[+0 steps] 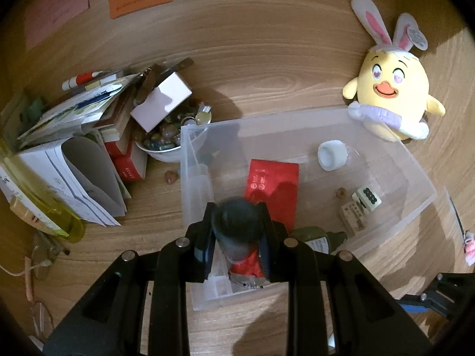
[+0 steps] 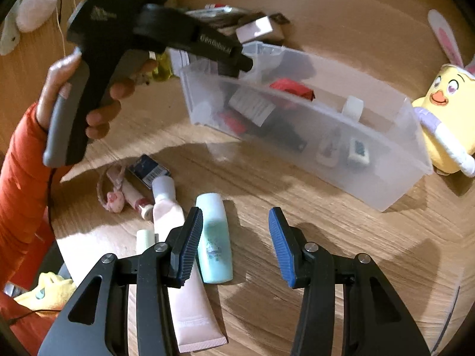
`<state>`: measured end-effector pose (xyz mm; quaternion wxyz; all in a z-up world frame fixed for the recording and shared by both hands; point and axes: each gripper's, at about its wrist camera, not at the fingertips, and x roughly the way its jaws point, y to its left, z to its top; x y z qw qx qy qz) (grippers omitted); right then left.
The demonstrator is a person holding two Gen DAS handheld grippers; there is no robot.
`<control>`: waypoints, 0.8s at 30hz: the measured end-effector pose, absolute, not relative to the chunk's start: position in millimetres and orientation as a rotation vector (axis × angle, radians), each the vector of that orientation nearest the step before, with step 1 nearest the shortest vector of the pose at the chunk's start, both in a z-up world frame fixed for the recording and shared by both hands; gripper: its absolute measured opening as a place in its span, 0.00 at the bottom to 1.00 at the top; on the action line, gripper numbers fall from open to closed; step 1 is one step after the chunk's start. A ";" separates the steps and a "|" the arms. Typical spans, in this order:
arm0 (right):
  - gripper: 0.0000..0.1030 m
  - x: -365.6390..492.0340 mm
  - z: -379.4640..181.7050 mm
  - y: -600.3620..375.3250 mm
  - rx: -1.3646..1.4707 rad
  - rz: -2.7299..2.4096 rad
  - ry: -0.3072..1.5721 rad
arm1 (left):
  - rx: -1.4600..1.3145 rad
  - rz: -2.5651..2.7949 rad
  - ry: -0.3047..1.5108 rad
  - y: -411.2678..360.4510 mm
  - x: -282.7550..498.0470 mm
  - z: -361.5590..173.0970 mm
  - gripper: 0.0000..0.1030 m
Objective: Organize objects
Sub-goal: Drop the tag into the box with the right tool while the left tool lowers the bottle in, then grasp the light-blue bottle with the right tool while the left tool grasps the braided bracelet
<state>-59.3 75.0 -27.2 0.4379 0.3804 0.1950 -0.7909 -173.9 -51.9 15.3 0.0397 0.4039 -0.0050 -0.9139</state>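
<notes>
In the left wrist view my left gripper (image 1: 237,211) is shut on a dark rounded object (image 1: 236,231), held over the near end of a clear plastic bin (image 1: 267,117). Inside the bin lie a red packet (image 1: 271,184), a white tape roll (image 1: 331,155) and a small patterned tile (image 1: 366,197). In the right wrist view my right gripper (image 2: 236,213) stands open over the wooden table, nothing between its fingers. A teal bottle (image 2: 213,237) lies just by its left finger, beside a pink tube (image 2: 190,305). The bin (image 2: 356,178) stands beyond.
A yellow plush chick (image 1: 392,89) leans on the bin's far corner. Left of the bin are piled books and papers (image 1: 74,148), a pink box (image 1: 161,101) and a bowl of stones (image 1: 163,145). A hand (image 2: 98,101) in an orange sleeve holds the left gripper. A barcoded box (image 2: 148,170) and hair tie (image 2: 114,198) lie nearby.
</notes>
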 end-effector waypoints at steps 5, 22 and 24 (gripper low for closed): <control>0.42 -58.3 -32.5 68.0 0.958 -1.945 0.508 | 1.205 -2.825 -0.012 -49.1 -162.0 23.4 0.37; 0.25 -51.9 -41.4 64.5 0.950 -1.979 0.554 | 1.126 -2.880 -0.063 -46.8 -77.7 31.8 0.79; 0.22 -48.1 -41.2 64.2 0.936 -1.986 0.565 | 1.125 -2.869 -0.072 -48.3 -64.6 28.0 0.79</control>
